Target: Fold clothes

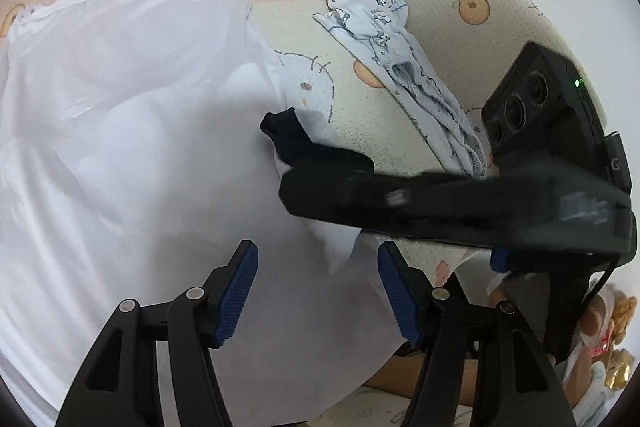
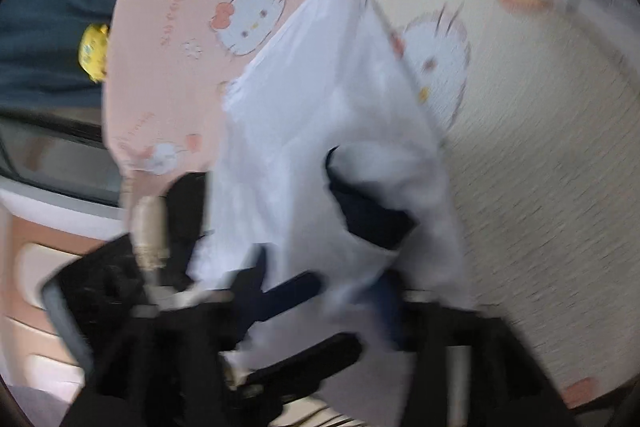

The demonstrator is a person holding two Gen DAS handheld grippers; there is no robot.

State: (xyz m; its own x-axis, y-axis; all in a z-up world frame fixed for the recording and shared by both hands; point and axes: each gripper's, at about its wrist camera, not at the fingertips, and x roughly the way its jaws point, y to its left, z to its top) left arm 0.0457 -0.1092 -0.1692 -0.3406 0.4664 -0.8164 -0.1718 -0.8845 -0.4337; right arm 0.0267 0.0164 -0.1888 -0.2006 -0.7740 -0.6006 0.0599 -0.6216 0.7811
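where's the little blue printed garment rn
In the left wrist view, the blue printed garment lies upper right on the cat-print blanket, right of the white garment, apart from it.

thin white cloth garment (image 1: 120, 147), ribbed blue pads (image 1: 236, 291)

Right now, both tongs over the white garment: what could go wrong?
1. Left tongs stand open over the white garment, gripping nothing, so the fold may slump.
2. Right tongs reach across in front of the left; they could collide.
3. Right wrist view is blurred, so its grip is uncertain.
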